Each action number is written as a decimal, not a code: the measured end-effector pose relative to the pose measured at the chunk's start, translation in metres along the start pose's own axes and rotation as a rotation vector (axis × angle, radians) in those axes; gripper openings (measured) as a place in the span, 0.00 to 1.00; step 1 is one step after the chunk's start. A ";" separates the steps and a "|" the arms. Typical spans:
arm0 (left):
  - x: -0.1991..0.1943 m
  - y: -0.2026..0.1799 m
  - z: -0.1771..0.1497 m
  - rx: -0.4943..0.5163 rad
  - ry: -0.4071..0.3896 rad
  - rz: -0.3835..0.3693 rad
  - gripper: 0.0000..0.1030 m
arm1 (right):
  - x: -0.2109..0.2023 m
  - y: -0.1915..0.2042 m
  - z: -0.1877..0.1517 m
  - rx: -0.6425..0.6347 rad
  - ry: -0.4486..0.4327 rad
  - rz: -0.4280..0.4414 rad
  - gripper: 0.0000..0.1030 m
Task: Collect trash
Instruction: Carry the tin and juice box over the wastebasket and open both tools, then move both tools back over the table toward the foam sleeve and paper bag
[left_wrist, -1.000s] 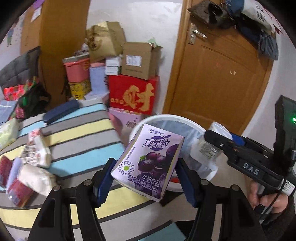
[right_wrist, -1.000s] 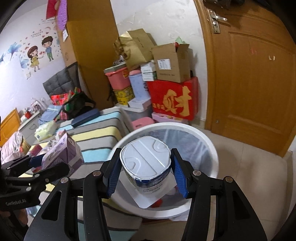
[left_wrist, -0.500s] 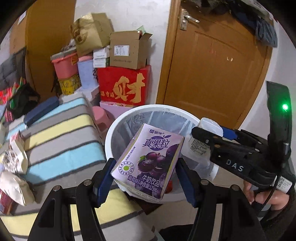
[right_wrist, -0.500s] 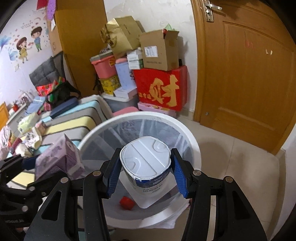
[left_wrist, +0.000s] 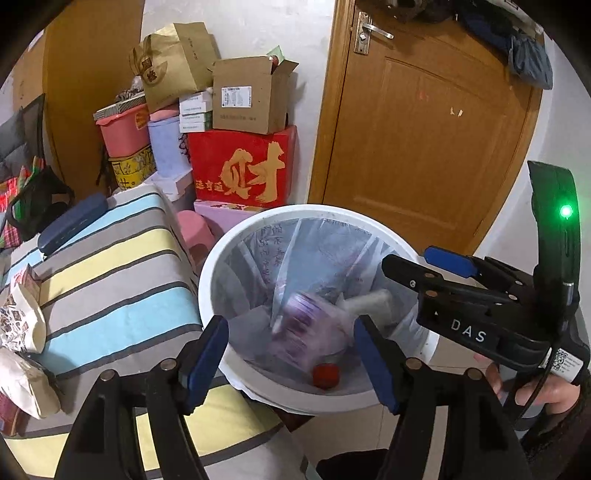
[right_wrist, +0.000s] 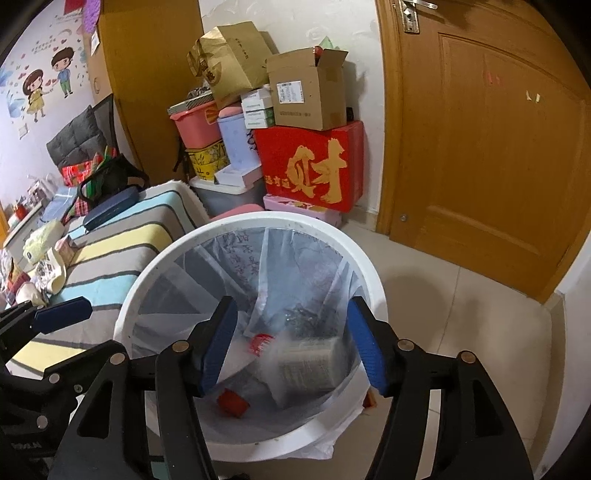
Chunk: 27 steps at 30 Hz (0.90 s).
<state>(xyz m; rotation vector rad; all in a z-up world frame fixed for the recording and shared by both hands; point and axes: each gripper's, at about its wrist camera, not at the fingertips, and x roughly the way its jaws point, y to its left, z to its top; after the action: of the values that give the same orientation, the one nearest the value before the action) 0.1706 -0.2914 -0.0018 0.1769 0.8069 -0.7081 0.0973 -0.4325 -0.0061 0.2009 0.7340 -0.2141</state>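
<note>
Both things are released over the round white plastic bin lined with a thin clear bag (left_wrist: 221, 266), which stands on the floor beside the striped bed cover (left_wrist: 110, 266). The jaws of the left tongs (left_wrist: 291, 354) have just been opening, and the purple grape-milk carton (left_wrist: 310, 332) is seen blurred between them, touched by neither pad, already inside the bin. The jaws of the right tongs (right_wrist: 291, 343) have also just been opening; the white round yoghurt tub with printed label (right_wrist: 314, 362) is seen blurred below them, inside the bag, with nothing pressed by the pads. A small red cap (right_wrist: 232, 402) lies at the bin bottom, at about 7 o'clock from the tub.

So two pieces of trash are judged as delivered. More is probably left: crumpled white snack wrappers (left_wrist: 22, 325) are seen on the bed at 9 o'clock from the bin. Whether these count as trash cannot be told with certainty.
</note>
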 end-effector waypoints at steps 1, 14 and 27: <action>-0.002 0.001 -0.001 -0.005 -0.002 0.002 0.68 | -0.003 0.000 0.000 0.000 -0.006 -0.003 0.62; -0.043 0.015 -0.013 -0.039 -0.055 0.044 0.68 | -0.024 0.016 -0.002 -0.017 -0.065 0.013 0.62; -0.096 0.043 -0.046 -0.112 -0.101 0.132 0.68 | -0.047 0.046 -0.011 -0.052 -0.129 0.068 0.62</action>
<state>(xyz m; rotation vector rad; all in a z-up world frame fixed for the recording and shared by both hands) 0.1247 -0.1912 0.0297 0.0910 0.7293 -0.5420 0.0684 -0.3797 0.0231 0.1606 0.6033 -0.1416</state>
